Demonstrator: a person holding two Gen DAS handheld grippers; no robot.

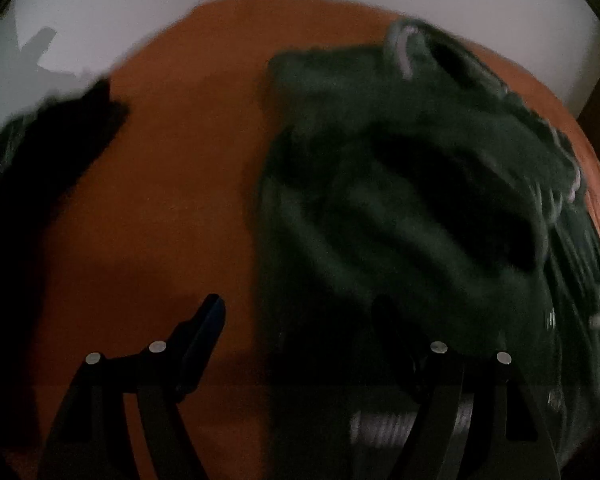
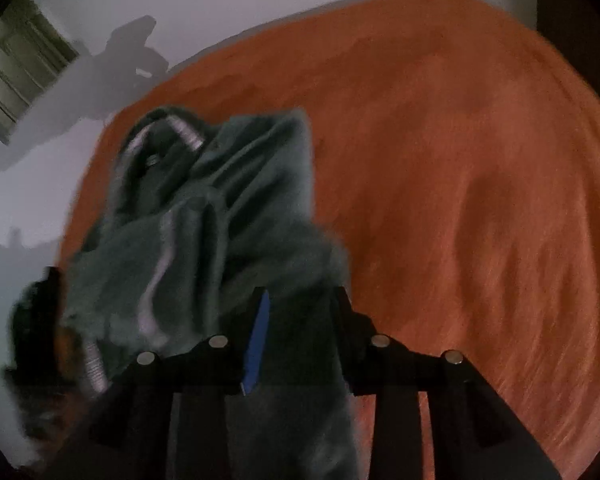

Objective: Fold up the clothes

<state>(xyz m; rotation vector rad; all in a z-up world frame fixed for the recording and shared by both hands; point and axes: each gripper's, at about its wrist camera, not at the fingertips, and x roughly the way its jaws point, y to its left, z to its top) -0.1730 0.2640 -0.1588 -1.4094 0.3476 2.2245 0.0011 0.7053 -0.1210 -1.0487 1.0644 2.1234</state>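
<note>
The right gripper (image 2: 300, 300) pinched the dark green garment (image 2: 204, 216) over the orange blanket (image 2: 460, 160); the left gripper (image 1: 300, 312) gaped apart.

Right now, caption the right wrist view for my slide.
Right gripper over a crumpled dark green garment on an orange cover.

Both views motion-blurred and dim; dark green garment (image 1: 440, 184) smeared, its pale trim reading only as streaks; garment type cannot be told. Left gripper (image 1: 300, 320): right finger lost against the dark cloth, so the jaw gap cannot be judged; right gripper (image 2: 300, 304): cloth fills the gap, grip contact unresolved. Black shape (image 1: 52, 152) at far left is cut by the frame edge, unidentifiable.
</note>
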